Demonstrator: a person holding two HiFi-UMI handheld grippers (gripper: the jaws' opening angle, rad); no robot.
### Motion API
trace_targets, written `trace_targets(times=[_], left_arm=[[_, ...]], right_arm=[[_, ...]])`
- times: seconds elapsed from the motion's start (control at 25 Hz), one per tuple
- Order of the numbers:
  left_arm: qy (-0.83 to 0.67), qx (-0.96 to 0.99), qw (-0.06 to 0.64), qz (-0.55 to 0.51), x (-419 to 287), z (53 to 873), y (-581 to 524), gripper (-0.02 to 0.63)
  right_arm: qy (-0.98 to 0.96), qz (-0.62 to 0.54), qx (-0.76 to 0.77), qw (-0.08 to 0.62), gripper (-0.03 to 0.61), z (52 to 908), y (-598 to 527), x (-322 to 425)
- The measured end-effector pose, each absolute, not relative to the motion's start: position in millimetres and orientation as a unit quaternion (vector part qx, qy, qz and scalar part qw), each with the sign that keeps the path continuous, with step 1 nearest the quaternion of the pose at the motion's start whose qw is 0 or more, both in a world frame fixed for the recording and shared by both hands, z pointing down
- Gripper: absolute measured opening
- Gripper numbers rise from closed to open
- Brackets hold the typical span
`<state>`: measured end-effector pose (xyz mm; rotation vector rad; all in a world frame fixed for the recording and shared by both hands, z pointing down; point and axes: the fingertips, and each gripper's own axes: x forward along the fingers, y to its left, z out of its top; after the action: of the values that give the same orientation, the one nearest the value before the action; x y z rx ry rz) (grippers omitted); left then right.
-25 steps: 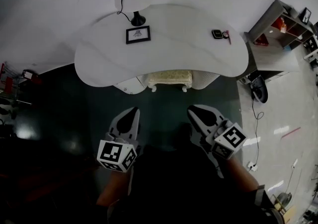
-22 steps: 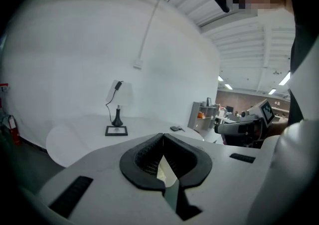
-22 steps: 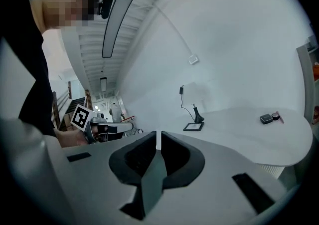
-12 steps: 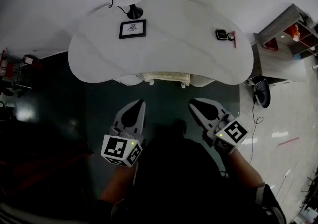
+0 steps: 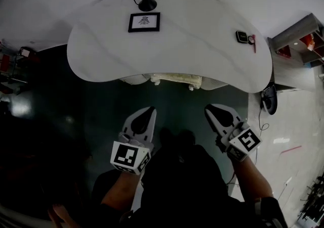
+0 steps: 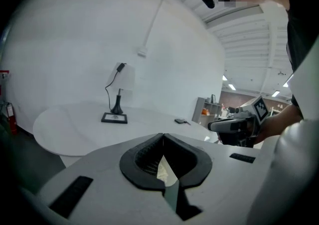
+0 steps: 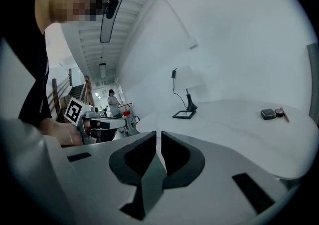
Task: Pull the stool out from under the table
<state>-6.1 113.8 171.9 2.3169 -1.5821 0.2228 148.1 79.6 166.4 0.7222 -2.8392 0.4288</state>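
A cream cushioned stool (image 5: 174,78) sits tucked under the front edge of the white curved table (image 5: 167,50); only its front strip and two legs show in the head view. My left gripper (image 5: 146,113) hangs shut and empty above the dark floor, well short of the stool. To the right, my right gripper (image 5: 216,110) is also shut with nothing in it. In the left gripper view the left gripper (image 6: 163,136) points over the table top, as does the right gripper (image 7: 156,136) in the right gripper view. The stool is hidden in both gripper views.
On the table stand a black-framed picture (image 5: 144,21), a lamp base (image 5: 147,5) with its cable, and a small black device (image 5: 242,36) beside a red pen. A grey shelf unit (image 5: 298,40) is at the right. Red items (image 5: 10,65) stand at the left.
The view has moved closer to the table, which now covers more of the stool. Both grippers sit slightly further right in the head view and stay shut.
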Motion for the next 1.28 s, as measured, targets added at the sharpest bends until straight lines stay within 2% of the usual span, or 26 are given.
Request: trace_targets(times=[0.36, 0.92, 1.28], left_arm=[[-0.58, 0.796, 0.147, 0.087, -3, 257, 95, 0.014], [-0.628, 0.768, 0.099, 0.083, -36, 460, 36, 0.014], [-0.631, 0.764, 0.093, 0.092, -58, 549, 14, 0.015]], right_arm=[[-0.959, 0.123, 0.25, 0.044, 0.018, 230, 46, 142], [-0.959, 0.096, 0.263, 0.045, 0.02, 460, 8, 136], [-0.96, 0.087, 0.263, 0.042, 0.02, 543, -27, 140]])
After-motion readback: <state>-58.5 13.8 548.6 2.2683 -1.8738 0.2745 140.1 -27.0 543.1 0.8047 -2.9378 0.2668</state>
